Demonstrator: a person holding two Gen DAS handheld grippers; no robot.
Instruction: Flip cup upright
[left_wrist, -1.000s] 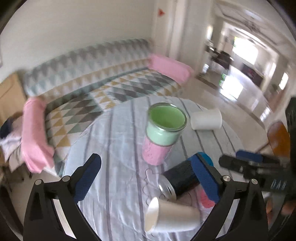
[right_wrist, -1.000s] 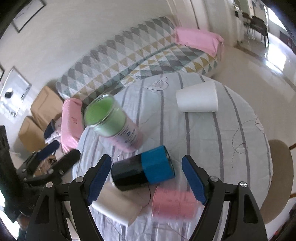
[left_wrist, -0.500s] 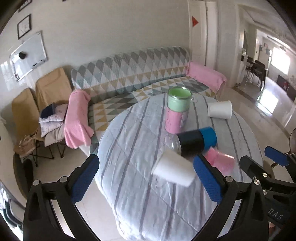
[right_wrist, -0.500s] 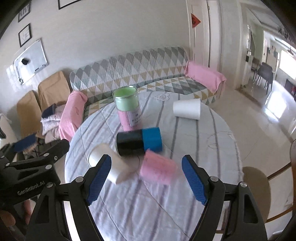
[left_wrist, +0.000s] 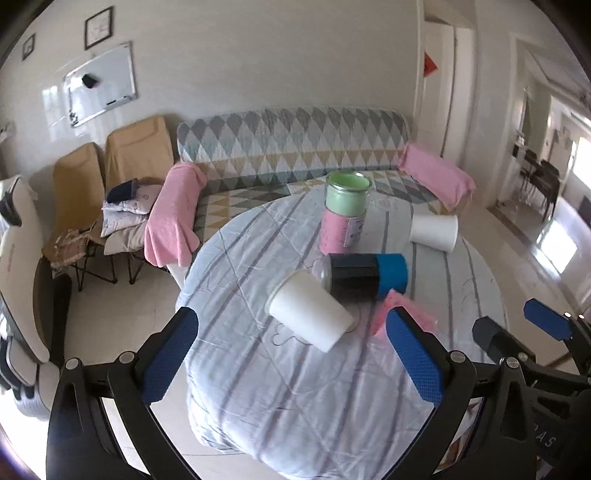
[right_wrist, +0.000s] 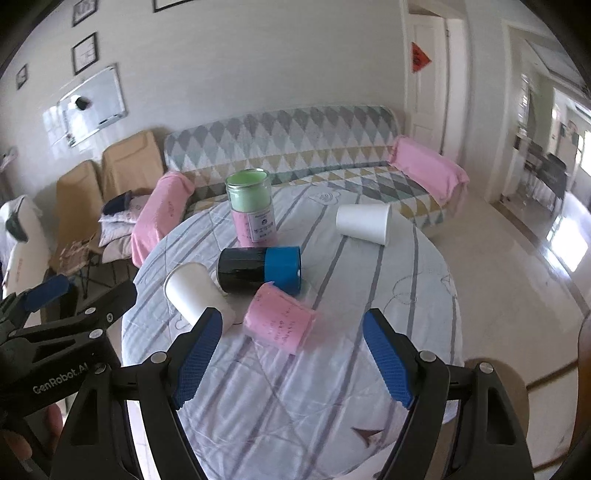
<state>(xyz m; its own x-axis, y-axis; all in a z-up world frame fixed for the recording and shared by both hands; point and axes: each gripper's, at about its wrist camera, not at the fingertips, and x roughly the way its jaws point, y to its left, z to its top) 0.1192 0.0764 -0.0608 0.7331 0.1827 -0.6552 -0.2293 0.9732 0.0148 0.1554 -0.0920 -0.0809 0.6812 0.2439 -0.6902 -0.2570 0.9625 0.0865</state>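
Note:
Several cups lie on their sides on the round table (left_wrist: 295, 387) (right_wrist: 406, 332): a near white paper cup (left_wrist: 308, 310) (right_wrist: 195, 291), a far white paper cup (left_wrist: 434, 232) (right_wrist: 364, 222), a pink cup (right_wrist: 279, 323) (left_wrist: 399, 314), and a black and blue cup (left_wrist: 364, 276) (right_wrist: 260, 268). A green and pink cup (left_wrist: 345, 212) (right_wrist: 252, 211) stands upright. My left gripper (left_wrist: 291, 360) is open and empty, back from the near white cup. My right gripper (right_wrist: 291, 360) is open and empty, back from the pink cup.
A patterned sofa (left_wrist: 295, 147) with pink cushions (left_wrist: 171, 214) stands behind the table. Folding chairs (left_wrist: 110, 173) with clothes are at the left. A wooden chair (right_wrist: 583, 369) is at the right edge. Floor surrounds the table.
Both grippers have pulled back and up from the table, so the cups look smaller and farther. Both stay open and empty. The cups have not moved.

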